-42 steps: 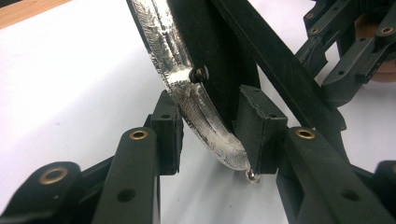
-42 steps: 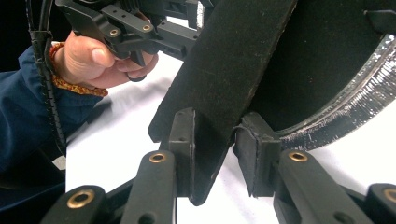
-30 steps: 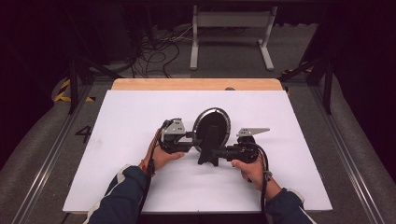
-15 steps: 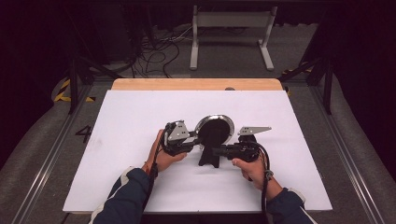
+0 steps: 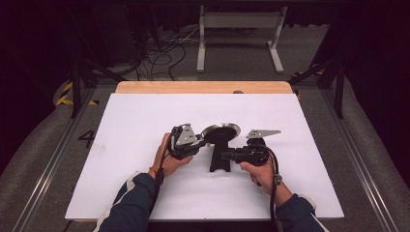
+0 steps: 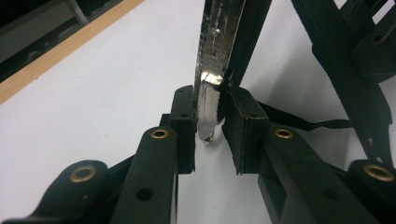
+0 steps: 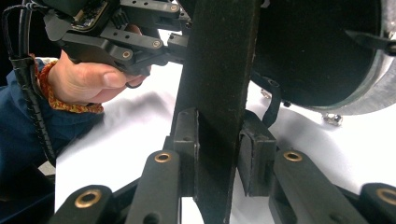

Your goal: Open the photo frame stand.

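A round disc with a silver rim sits tilted almost flat atop a black stand in the middle of the white table. My left gripper reaches the disc from the left. Its jaws have just been closing and now pinch the disc's silver rim between the pads of the left gripper. My right gripper comes from the right and is shut on the stand's black post, pads pressed on both sides. The disc's dark underside shows behind the post.
The white sheet covers the table, with a wooden strip along the far edge. Behind it stand a metal frame and loose cables on the floor. Rails run along both table sides.
The disc has tipped from nearly upright to almost flat on its stand. The left gripper followed its rim. The right gripper stayed on the post.
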`<state>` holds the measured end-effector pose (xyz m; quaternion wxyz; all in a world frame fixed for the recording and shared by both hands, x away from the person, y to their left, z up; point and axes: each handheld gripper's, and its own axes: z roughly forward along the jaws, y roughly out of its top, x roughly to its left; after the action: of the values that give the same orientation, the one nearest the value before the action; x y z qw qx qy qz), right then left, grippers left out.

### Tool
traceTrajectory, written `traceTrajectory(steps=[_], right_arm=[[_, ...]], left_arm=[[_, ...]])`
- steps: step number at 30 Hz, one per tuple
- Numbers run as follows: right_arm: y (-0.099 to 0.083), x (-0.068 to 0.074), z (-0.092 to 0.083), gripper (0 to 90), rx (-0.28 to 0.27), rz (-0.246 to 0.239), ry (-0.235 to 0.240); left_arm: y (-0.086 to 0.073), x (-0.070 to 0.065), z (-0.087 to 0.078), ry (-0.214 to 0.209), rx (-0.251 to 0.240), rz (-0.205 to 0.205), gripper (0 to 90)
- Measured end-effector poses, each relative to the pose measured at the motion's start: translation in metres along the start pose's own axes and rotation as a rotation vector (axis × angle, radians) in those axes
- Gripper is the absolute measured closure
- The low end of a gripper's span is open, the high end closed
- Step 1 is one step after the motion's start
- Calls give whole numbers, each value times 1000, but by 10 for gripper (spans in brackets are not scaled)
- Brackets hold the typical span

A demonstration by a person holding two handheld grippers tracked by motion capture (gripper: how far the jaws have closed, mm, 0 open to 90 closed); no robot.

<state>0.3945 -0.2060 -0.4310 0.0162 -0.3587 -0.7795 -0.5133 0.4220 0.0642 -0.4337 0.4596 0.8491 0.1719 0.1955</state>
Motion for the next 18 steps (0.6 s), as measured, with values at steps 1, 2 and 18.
traceTrajectory(steps=[1,2,18], right_arm=[[0,0,1,720,1,-1,1],[-1,0,1,721,4,-4,-1],[-3,4,4,728,18,-22,-15]], left_arm=[[0,0,0,1,0,2,744],[-1,0,0,1,0,0,743],[-3,-2,-1,7,15,10,743]])
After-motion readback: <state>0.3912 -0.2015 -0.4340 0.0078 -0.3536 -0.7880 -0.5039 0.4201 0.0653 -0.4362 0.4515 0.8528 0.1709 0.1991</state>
